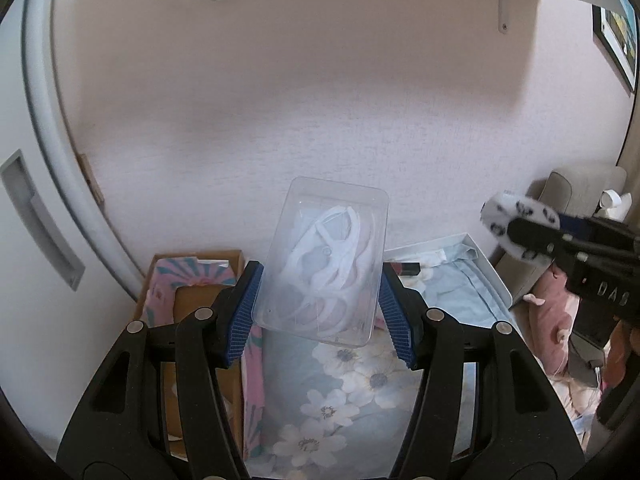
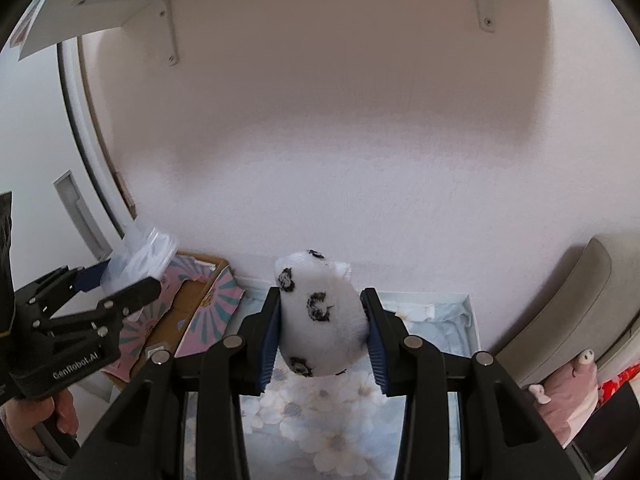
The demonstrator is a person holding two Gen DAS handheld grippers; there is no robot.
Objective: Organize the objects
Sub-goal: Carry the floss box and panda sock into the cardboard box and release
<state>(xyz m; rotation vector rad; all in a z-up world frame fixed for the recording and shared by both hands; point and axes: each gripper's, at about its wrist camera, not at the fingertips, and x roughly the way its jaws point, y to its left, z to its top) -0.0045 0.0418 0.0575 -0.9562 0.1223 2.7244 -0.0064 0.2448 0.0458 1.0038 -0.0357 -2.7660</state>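
Observation:
My left gripper (image 1: 320, 300) is shut on a clear plastic box (image 1: 326, 260) with white plastic clips inside, held up above the flowered bedding. It also shows in the right wrist view (image 2: 138, 258) at the left. My right gripper (image 2: 322, 320) is shut on a white rolled sock with black dollar signs (image 2: 320, 316), held up in front of the wall. The sock also shows in the left wrist view (image 1: 516, 222) at the right, in the right gripper's black fingers.
A cardboard box with a pink and teal pattern (image 1: 192, 280) (image 2: 200, 304) lies at the left by the wall. A white tray with light blue cloth (image 1: 460, 280) (image 2: 440, 312) sits behind. Flowered bedding (image 1: 340, 392) lies below. A pink plush (image 2: 568, 384) and grey cushion (image 2: 568, 304) are right.

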